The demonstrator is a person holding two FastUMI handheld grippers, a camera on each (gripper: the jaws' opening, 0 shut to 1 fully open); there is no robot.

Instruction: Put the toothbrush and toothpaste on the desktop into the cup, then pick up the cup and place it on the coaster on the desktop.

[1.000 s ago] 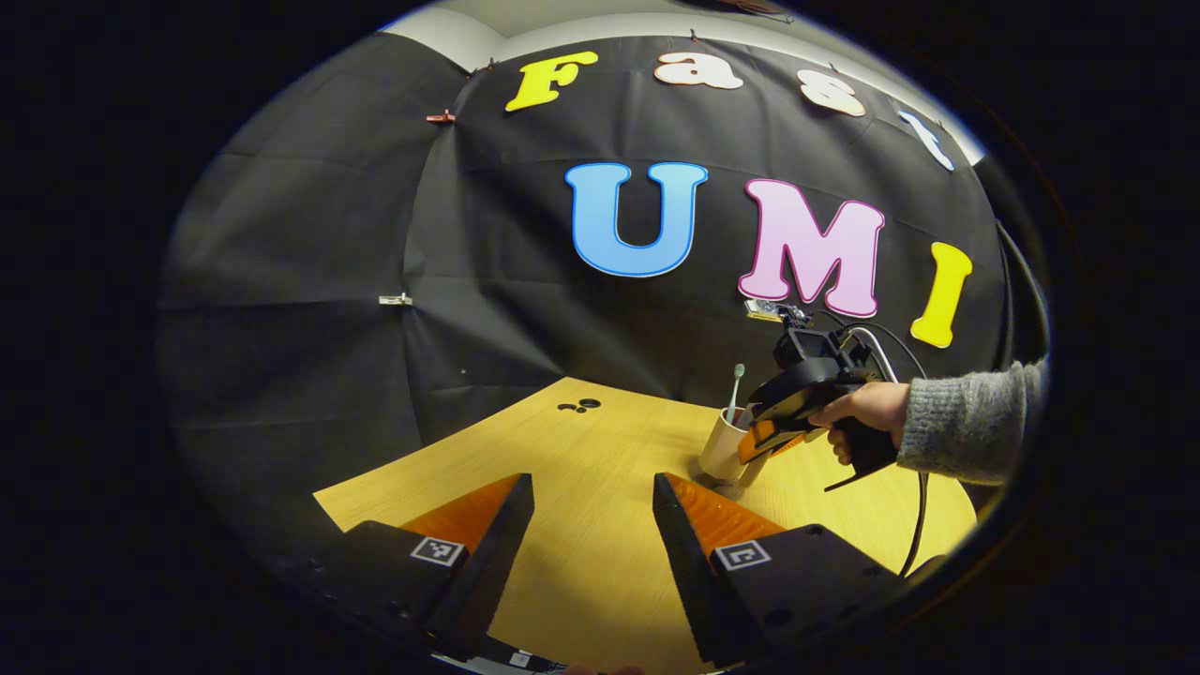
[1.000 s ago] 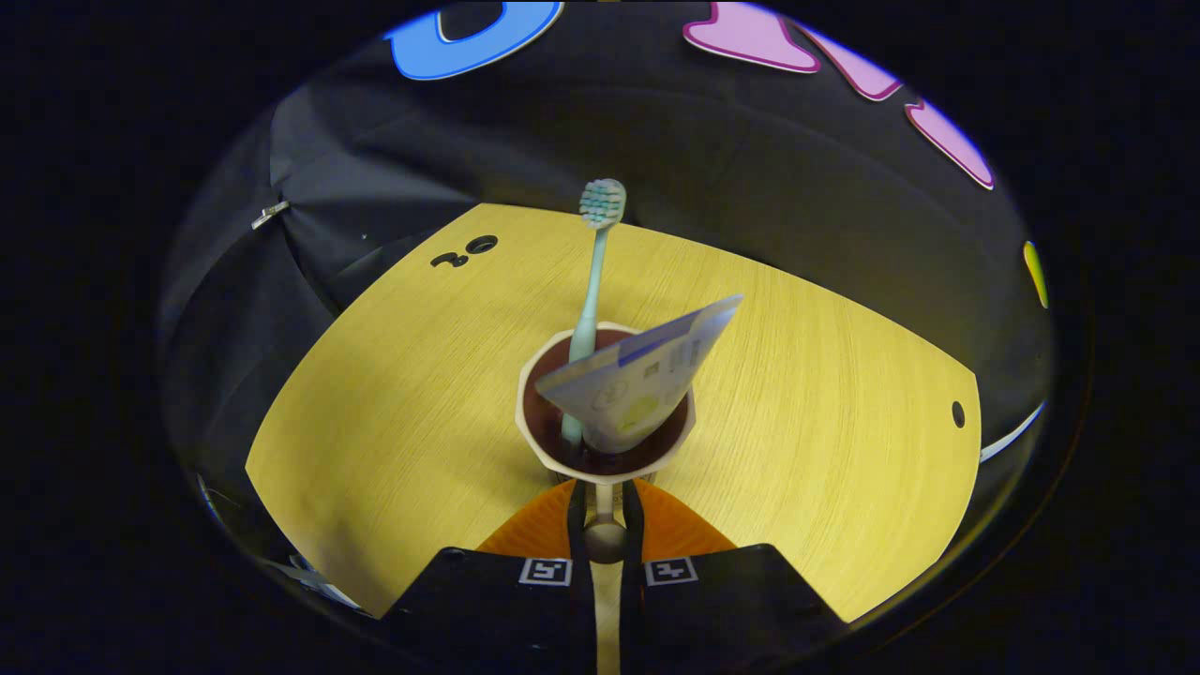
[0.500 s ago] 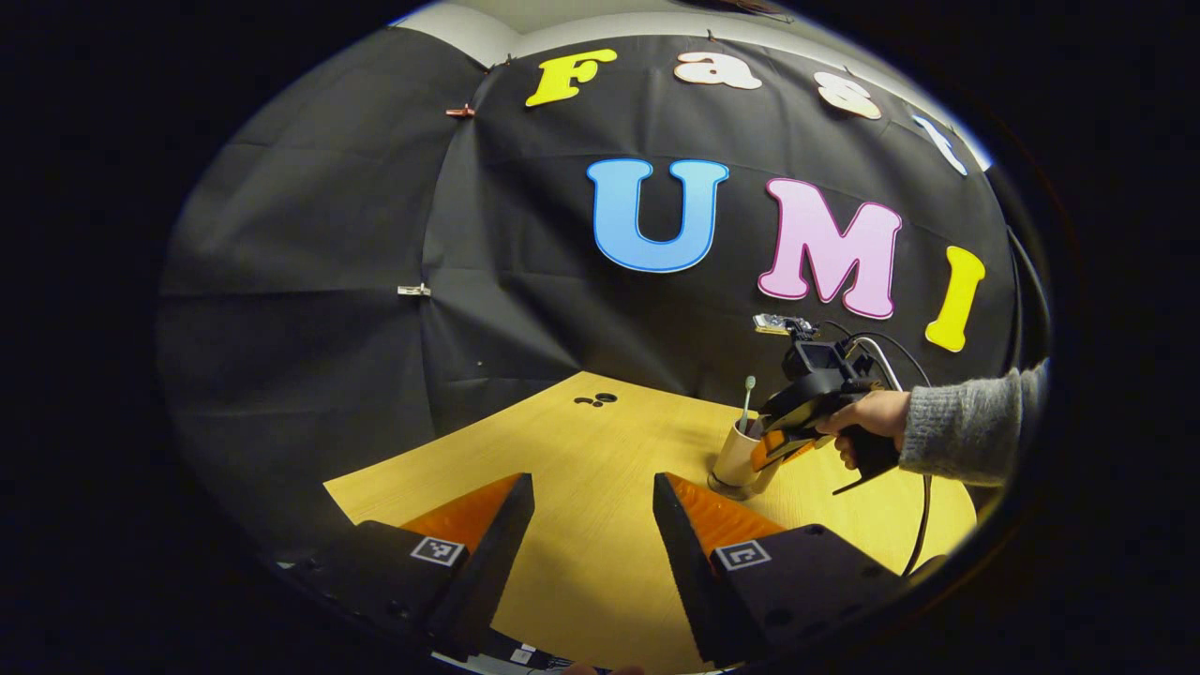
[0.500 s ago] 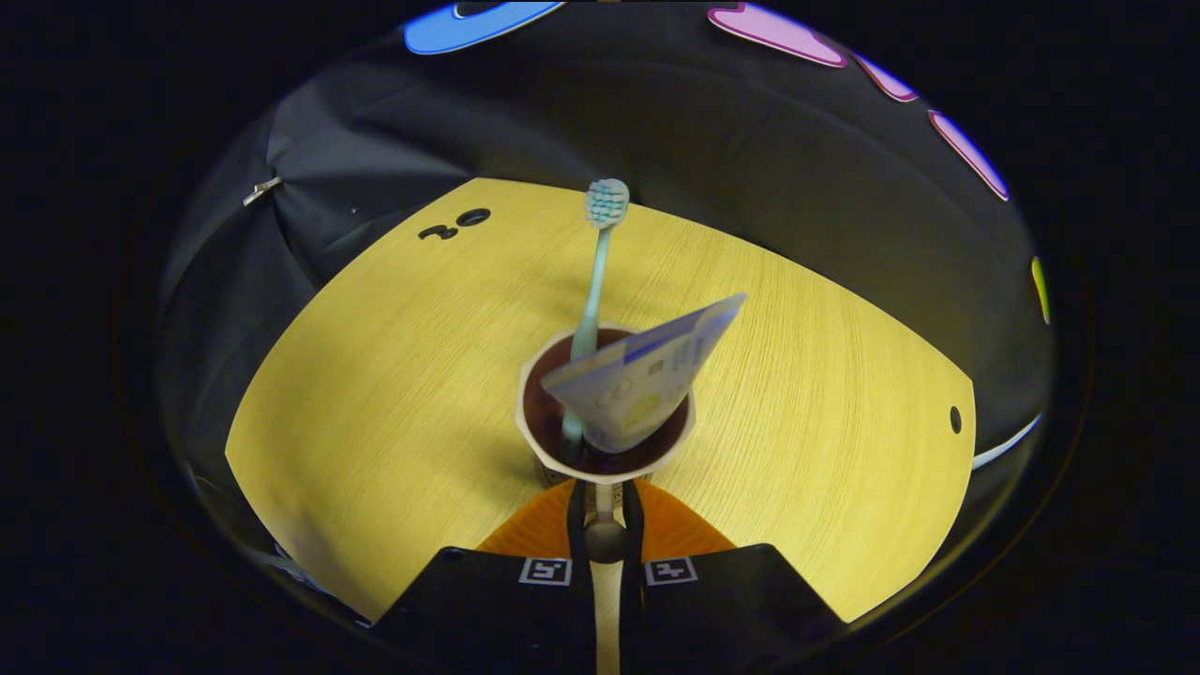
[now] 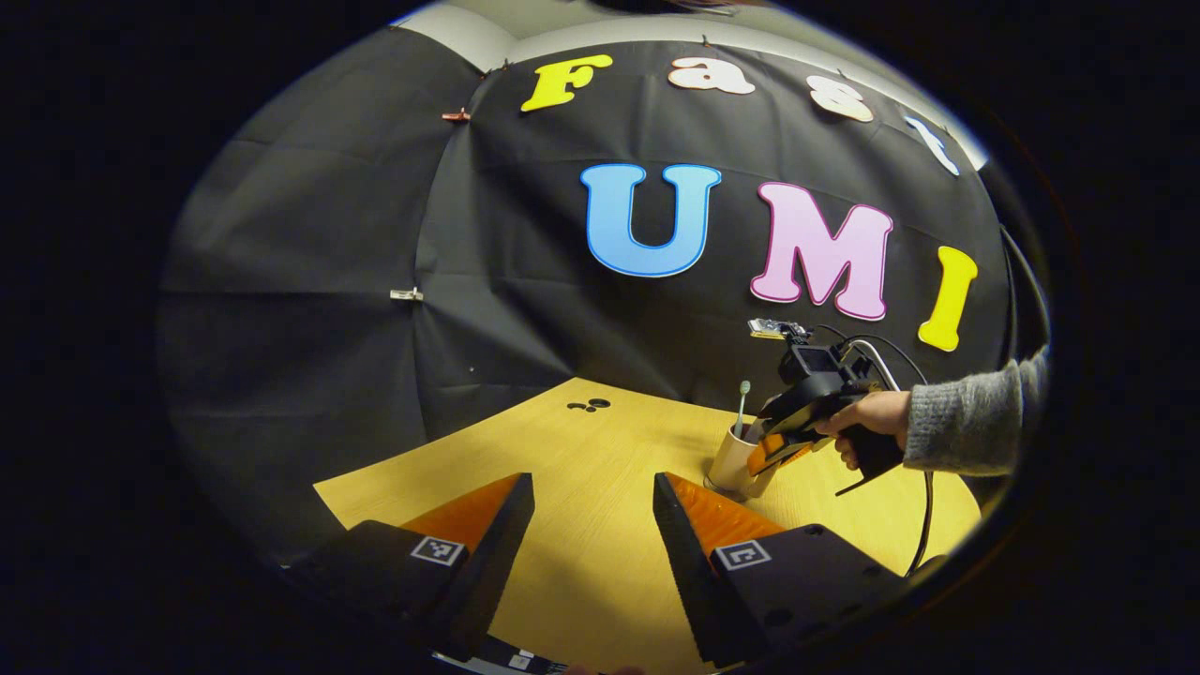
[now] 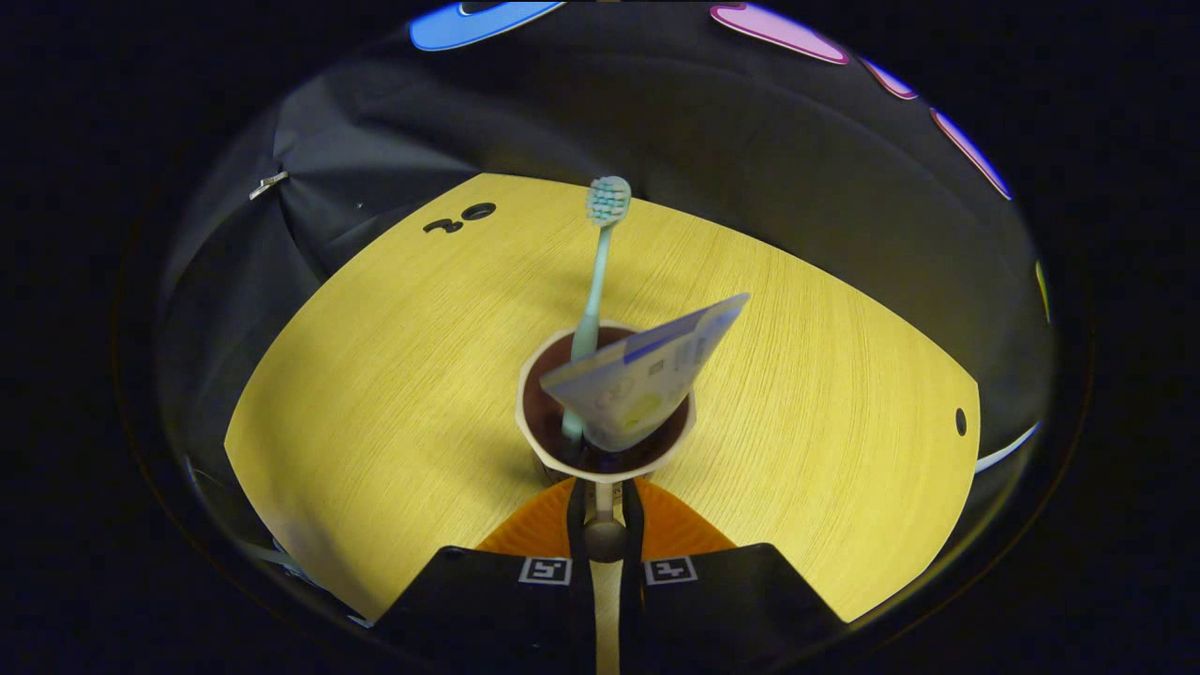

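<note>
The right hand-held gripper point(image 6: 605, 511) is pinching the cup point(image 6: 606, 412) handle; it should be lowering level onto the coaster. The left hand-held gripper point(image 5: 592, 525) is idling wide over the tabletop point(image 5: 581, 469).

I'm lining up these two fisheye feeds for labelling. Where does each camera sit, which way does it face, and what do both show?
Left gripper view: rides the left gripper, fingers apart above the desk, facing the booth wall; farther off, a hand in a grey sleeve holds the right gripper at the cup.
Right gripper view: rides the right gripper, looking down into the cup, gripped by its handle, with toothbrush and toothpaste inside.
Shared: cup, toothbrush, desk, right gripper.
</note>
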